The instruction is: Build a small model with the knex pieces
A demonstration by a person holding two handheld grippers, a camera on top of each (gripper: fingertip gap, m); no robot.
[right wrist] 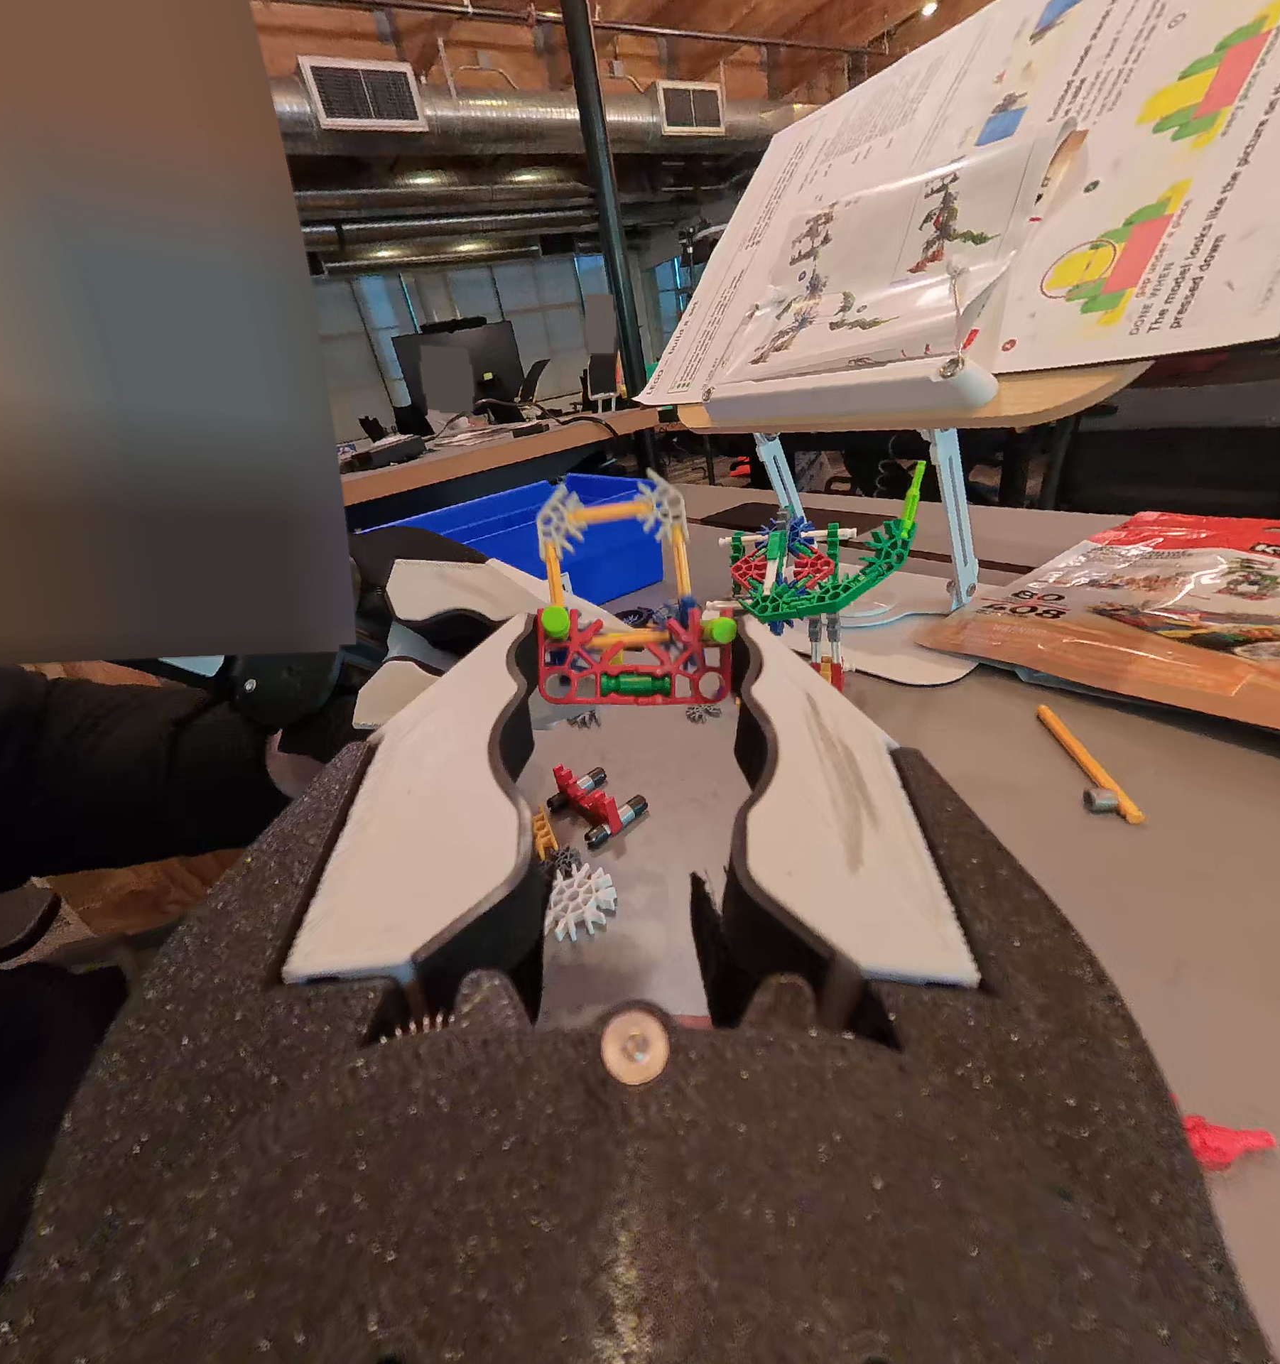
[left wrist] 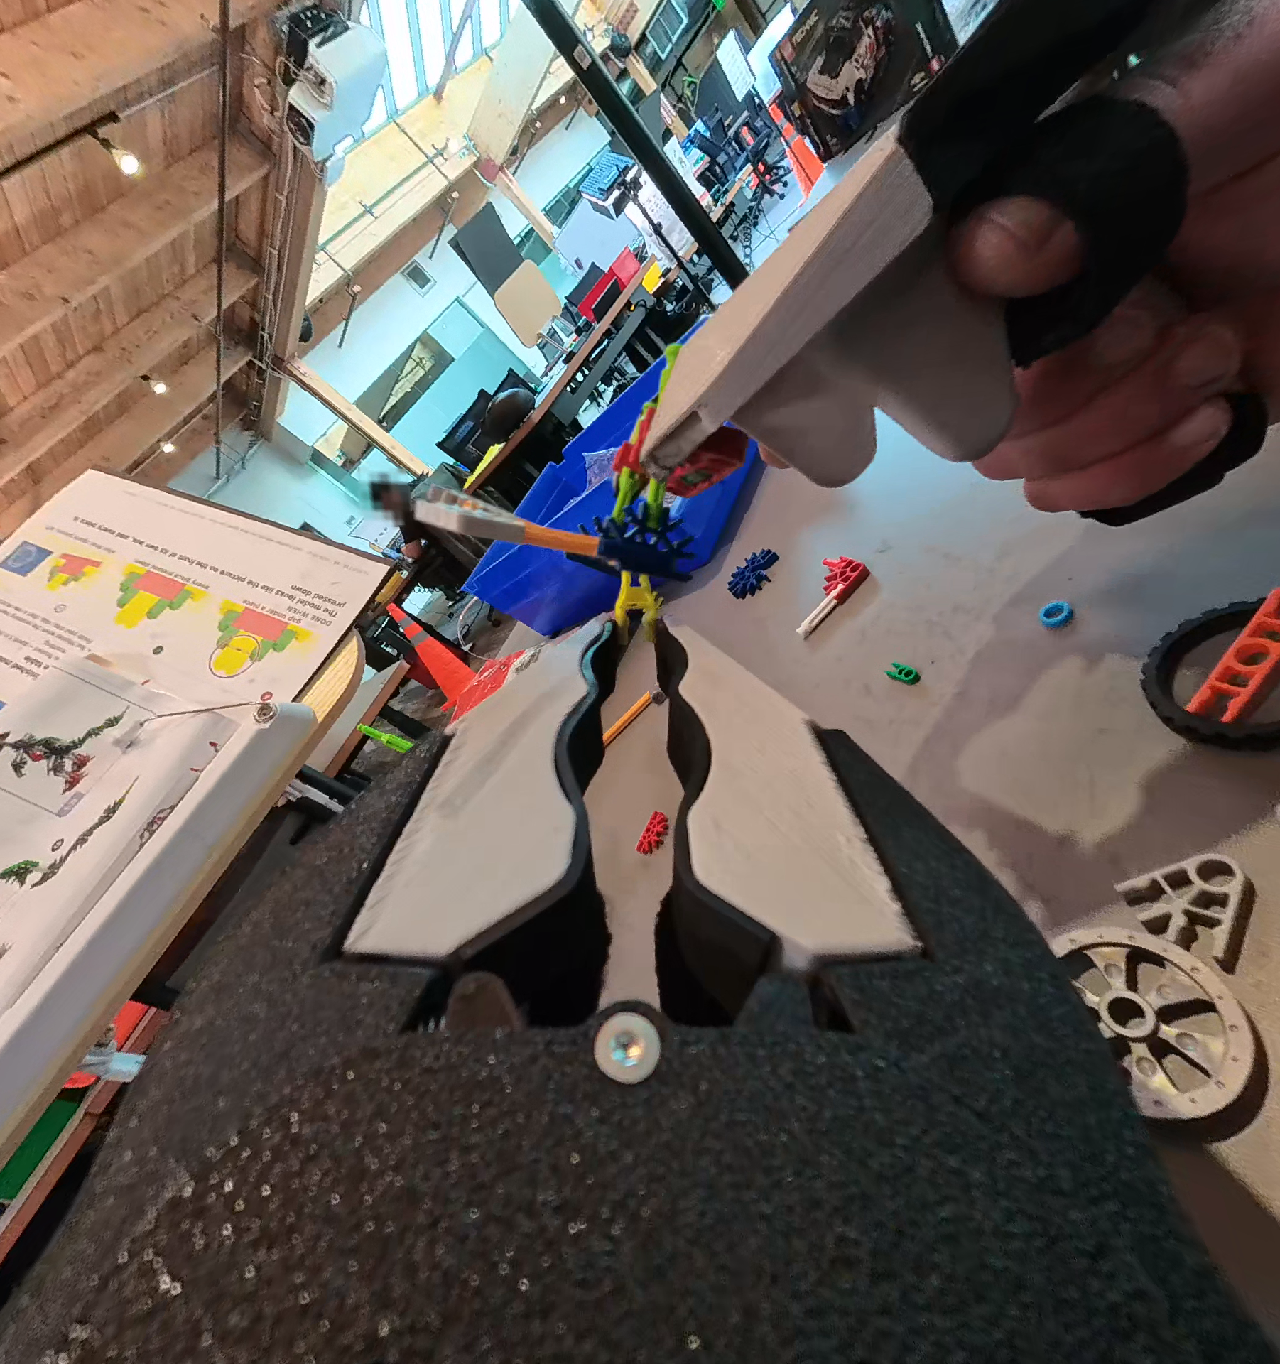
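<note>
A small rod-and-connector assembly [right wrist: 633,668] is held above the grey table between both grippers. It has a red panel, yellow rods, grey and blue snowflake connectors and green caps. My right gripper [right wrist: 635,646] is shut on the two ends of its red panel. In the left wrist view, my left gripper [left wrist: 635,627] is shut on a yellow connector [left wrist: 633,599] at the bottom of the assembly [left wrist: 641,542]. There the right gripper [left wrist: 659,457] comes in from the upper right in a gloved hand. The left gripper [right wrist: 438,590] shows at the left of the right wrist view.
Loose parts lie on the table: a black tyre with a red girder [left wrist: 1242,679], a grey wheel [left wrist: 1154,1026], a white snowflake [right wrist: 582,900], a yellow rod [right wrist: 1087,767]. A green model [right wrist: 821,576], a parts bag [right wrist: 1139,612], a blue bin [right wrist: 593,531] and an instruction stand [right wrist: 991,221] stand behind. Left and right tips are no more than a few centimetres apart.
</note>
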